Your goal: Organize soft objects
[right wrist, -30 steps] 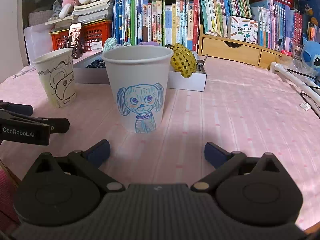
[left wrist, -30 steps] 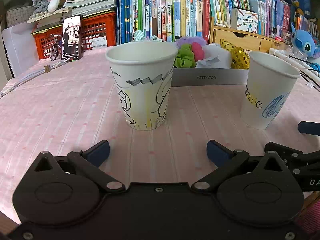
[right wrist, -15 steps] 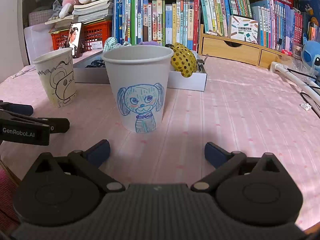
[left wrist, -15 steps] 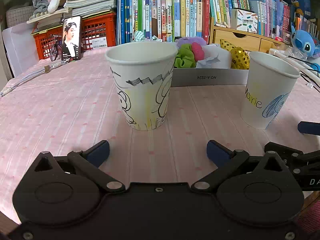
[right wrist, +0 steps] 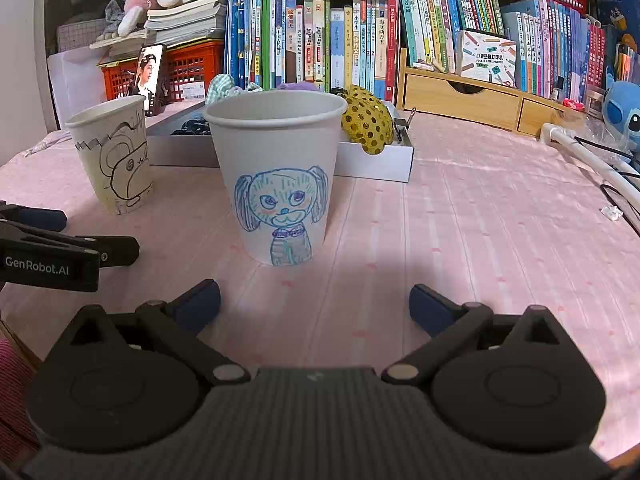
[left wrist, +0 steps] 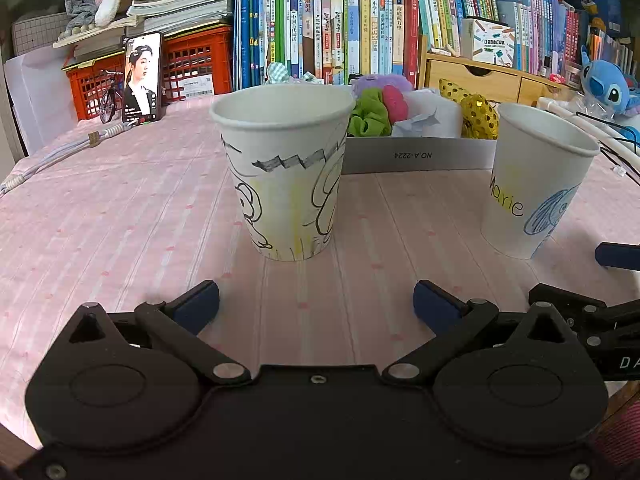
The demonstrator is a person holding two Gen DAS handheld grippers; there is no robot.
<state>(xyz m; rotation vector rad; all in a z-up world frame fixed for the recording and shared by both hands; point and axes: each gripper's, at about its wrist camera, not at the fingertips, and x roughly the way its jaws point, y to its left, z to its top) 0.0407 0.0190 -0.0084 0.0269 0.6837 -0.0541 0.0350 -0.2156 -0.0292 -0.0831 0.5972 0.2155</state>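
Pink striped tablecloth (left wrist: 120, 200), crowded bookshelf (left wrist: 360, 32)

Two paper cups (left wrist: 282, 168) (left wrist: 536, 184); one white box (left wrist: 420, 155); one phone (left wrist: 143, 77); two hand-held grippers (left wrist: 316, 304) (right wrist: 314, 302).

On the near face of the flat white cardboard box (left wrist: 416, 155), at the far middle of the pink table, the code "NO.A-2224" is printed upside down. The white paper cup with a blue crayon dog (left wrist: 538, 180), standing on the right, carries the handwritten name "Marie" in black over yellow. In the right wrist view, the black arm of the left gripper (right wrist: 48, 258) at the near left bears "GenRobot.AI" in white letters. In the left wrist view, the black body of the right gripper (left wrist: 624, 362) at the near right shows "DA", cut off by the frame edge. A small white box (right wrist: 488, 60) among the far books reads "POCKET LABEL PRINTER" under larger Chinese characters too small to read.
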